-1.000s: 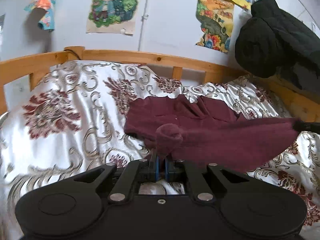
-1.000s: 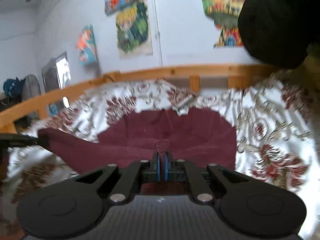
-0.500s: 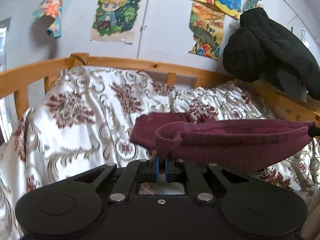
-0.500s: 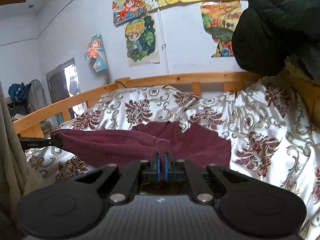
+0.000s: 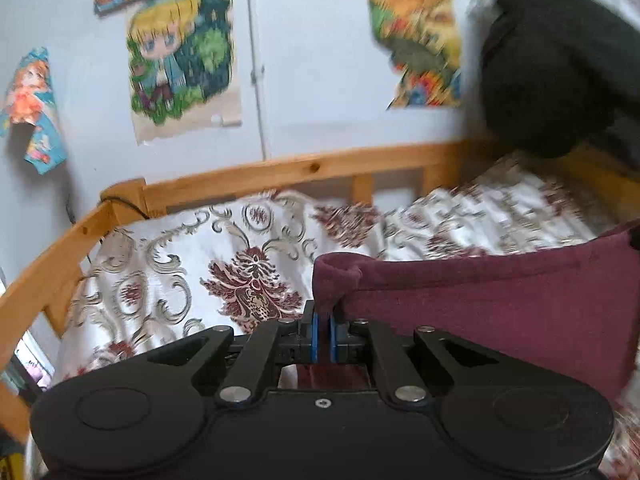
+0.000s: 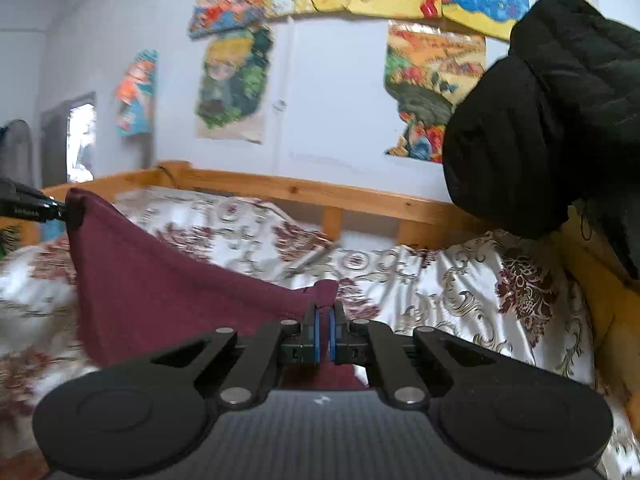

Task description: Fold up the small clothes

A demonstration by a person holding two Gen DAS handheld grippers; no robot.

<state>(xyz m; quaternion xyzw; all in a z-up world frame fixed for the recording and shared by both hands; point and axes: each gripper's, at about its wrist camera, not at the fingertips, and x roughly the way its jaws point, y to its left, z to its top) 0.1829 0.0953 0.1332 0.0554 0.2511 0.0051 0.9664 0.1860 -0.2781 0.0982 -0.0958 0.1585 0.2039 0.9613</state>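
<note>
A small maroon garment [image 5: 500, 304] hangs stretched between my two grippers, lifted off the bed. My left gripper [image 5: 322, 312] is shut on one corner of it; the cloth runs right to the other gripper's tip at the frame edge. In the right wrist view my right gripper [image 6: 324, 312] is shut on the other corner of the maroon garment [image 6: 160, 292], which spreads left up to the left gripper's fingertips [image 6: 44, 210]. The garment's lower part is hidden behind the gripper bodies.
A bed with a white floral-patterned cover [image 5: 224, 264] lies below, framed by a wooden rail [image 5: 280, 172]. A black padded jacket [image 6: 540, 120] hangs at the right over the rail. Posters cover the wall [image 5: 320, 60] behind.
Both grippers have risen with the garment. It has come fully off the bed cover and now hangs taut between them. Both views are tilted higher towards the wall.
</note>
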